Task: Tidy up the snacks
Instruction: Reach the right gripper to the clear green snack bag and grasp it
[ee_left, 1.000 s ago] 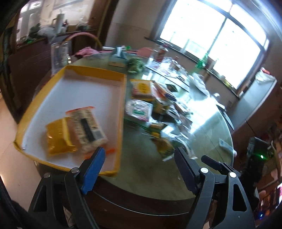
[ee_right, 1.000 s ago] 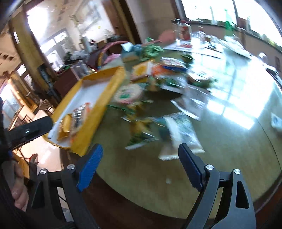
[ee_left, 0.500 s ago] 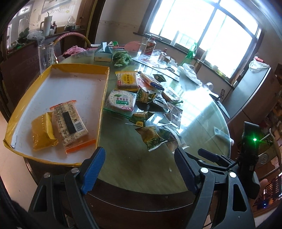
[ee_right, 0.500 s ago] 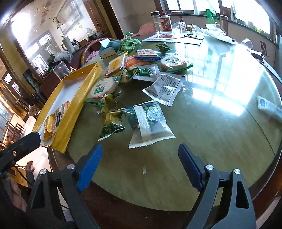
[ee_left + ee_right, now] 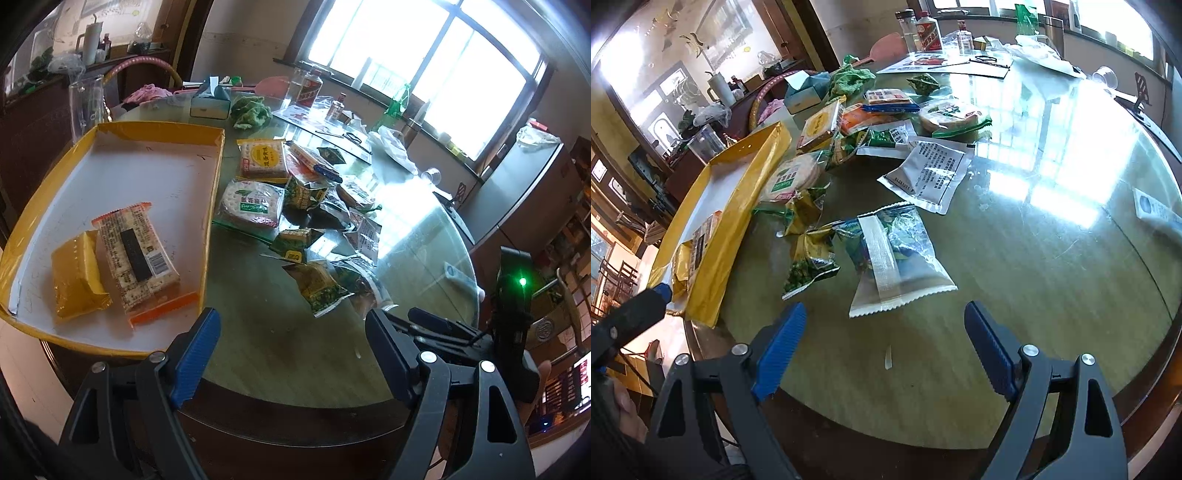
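Note:
A yellow-rimmed white tray (image 5: 147, 177) at the table's left holds a yellow packet (image 5: 75, 275) and a cracker pack with orange ends (image 5: 138, 254). Several loose snack packs lie right of it: a round rice cracker pack (image 5: 253, 203), a square yellow biscuit pack (image 5: 263, 157), a green pea packet (image 5: 317, 288). In the right wrist view a clear-and-white packet (image 5: 894, 258) lies just ahead of my right gripper (image 5: 886, 332), which is open and empty. My left gripper (image 5: 291, 332) is open and empty above the table's near edge, right of the tray's corner.
A round glass-topped table (image 5: 1052, 266) carries a tissue box (image 5: 210, 103), a green cloth (image 5: 251, 110), bottles (image 5: 310, 90) and papers at the far side. A silver packet (image 5: 929, 170) lies mid-table. A glass jug (image 5: 86, 105) stands behind the tray.
Both grippers have drawn back and steadied, so the views show more of the table. The snacks and tray have not moved. Both jaws stay open.

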Available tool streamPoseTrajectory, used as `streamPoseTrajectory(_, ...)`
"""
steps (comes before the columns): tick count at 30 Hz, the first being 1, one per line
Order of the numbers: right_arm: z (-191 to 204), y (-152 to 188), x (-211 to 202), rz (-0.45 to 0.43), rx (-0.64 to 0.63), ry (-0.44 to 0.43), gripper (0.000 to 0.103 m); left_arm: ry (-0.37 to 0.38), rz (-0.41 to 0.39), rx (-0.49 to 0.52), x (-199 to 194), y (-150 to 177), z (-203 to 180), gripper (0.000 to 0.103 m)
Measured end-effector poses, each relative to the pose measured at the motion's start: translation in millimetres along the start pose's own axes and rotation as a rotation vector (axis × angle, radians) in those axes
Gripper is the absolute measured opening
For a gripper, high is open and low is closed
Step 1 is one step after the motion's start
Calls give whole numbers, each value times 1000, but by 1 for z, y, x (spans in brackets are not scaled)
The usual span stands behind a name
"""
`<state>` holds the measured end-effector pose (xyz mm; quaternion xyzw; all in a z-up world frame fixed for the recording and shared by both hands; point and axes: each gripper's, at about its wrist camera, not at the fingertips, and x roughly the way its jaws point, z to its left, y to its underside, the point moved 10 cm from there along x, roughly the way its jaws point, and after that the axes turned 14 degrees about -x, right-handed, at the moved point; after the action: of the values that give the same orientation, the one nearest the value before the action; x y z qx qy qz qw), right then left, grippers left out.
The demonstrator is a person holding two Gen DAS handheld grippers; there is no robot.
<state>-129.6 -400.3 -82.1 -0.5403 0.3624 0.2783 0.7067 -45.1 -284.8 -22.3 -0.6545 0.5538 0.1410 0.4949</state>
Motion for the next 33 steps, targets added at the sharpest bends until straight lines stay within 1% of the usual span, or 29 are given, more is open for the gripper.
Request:
streamPoseTrajectory(4, 2, -6, 7, 10, 13, 1, 88, 9, 3, -12, 0, -3, 6, 81)
streamPoseTrajectory(7, 5, -11, 12, 18, 8, -4, 87, 22, -17, -25, -5, -8, 11, 81)
streamPoseTrajectory(12, 14, -15, 16, 13, -10, -5, 86, 17, -22, -43, -7, -12, 19, 81)
streamPoseTrajectory(15, 16, -13, 19, 25, -20, -15, 80, 17, -27, -47, -9, -11, 19, 81)
streamPoseTrajectory(18, 14, -10, 13, 13, -15, -20, 79, 17, -31, -45, -11, -9, 17, 81)
streamPoseTrajectory(22, 6, -4, 1, -9, -2, -26, 79, 37, -32, -27, -12, -3, 6, 81)
streamPoseTrajectory(27, -7, 1, -7, -37, 28, -50, 79, 33, -1, 16, 1, 4, -9, 81)
streamPoseTrajectory(29, -8, -3, -6, -42, 24, -60, 79, 33, 3, 28, 3, 7, -12, 81)
streamPoseTrajectory(33, -5, -23, -1, -61, -33, -53, 79, 25, 22, 26, 9, 11, -12, 81)
